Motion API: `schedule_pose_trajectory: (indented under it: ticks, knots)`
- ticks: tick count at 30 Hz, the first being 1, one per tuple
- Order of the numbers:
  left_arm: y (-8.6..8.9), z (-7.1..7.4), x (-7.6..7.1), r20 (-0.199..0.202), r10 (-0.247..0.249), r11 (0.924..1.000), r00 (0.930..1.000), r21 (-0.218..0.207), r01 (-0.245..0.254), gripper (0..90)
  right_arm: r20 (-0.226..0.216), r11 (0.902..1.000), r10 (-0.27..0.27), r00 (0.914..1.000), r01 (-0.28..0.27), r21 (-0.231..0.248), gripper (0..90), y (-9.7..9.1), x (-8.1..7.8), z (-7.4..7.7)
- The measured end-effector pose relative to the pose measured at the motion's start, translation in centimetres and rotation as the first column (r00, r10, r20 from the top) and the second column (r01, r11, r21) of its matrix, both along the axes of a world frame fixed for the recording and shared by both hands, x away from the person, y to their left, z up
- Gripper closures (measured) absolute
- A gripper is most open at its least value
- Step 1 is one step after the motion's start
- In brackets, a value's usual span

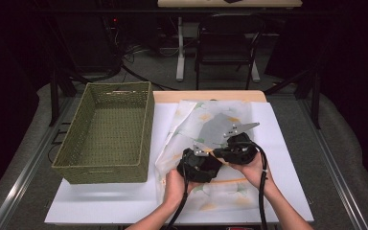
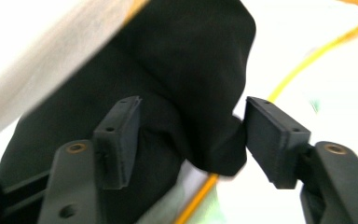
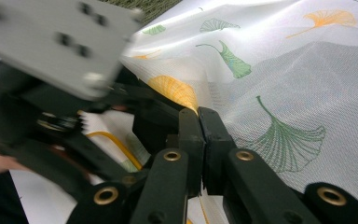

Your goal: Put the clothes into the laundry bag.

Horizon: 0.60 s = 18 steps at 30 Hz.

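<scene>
Pinching the sheer ginkgo-print cloth (image 3: 279, 88), the right gripper (image 3: 199, 116) has its jaws clamped together on a fold. The left gripper (image 2: 191, 135) hangs with jaws spread beside it. To judge, that one should seize the fabric close by before both pull apart evenly.

white leaf-print cloth (image 1: 220, 120), green wicker basket (image 1: 106, 139)

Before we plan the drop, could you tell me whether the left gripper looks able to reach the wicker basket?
Probably yes: the left gripper sits open over the leaf-print cloth, and the wicker basket stands right beside it, open-topped with nothing between.
</scene>
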<state>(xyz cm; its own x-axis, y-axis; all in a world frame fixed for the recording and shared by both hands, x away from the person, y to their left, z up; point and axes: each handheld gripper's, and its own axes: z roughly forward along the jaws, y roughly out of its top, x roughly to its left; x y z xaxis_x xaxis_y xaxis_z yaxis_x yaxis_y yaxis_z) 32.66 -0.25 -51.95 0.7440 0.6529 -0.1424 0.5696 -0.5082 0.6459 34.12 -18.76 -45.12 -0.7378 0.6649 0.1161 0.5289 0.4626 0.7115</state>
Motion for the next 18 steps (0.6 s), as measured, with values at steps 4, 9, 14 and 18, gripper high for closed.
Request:
schedule_pose_trajectory:
  ticks: [4,9,14,18]
  knots:
    - [1.7,0.5,-0.7,0.003,-0.008,0.9999,1.0000,0.010,0.008,32.9,0.000,1.0000,0.000,1.0000,0.000,0.000,89.1,0.0,0.0,0.0]
    - [3.9,0.9,-1.4,0.008,0.001,0.9996,1.0000,0.028,-0.002,34.2,0.003,1.0000,0.000,1.0000,0.000,-0.001,89.1,0.0,0.0,0.0]
    - [5.6,1.2,-1.9,0.025,0.024,0.9979,0.9994,0.059,-0.025,39.4,0.001,1.0000,-0.001,1.0000,0.001,-0.003,89.0,0.0,-0.1,0.0]
    - [6.6,1.7,-2.2,0.042,0.035,0.9960,0.9985,0.081,-0.038,40.4,-0.003,1.0000,0.000,1.0000,0.000,-0.003,89.1,0.0,-0.1,0.0]
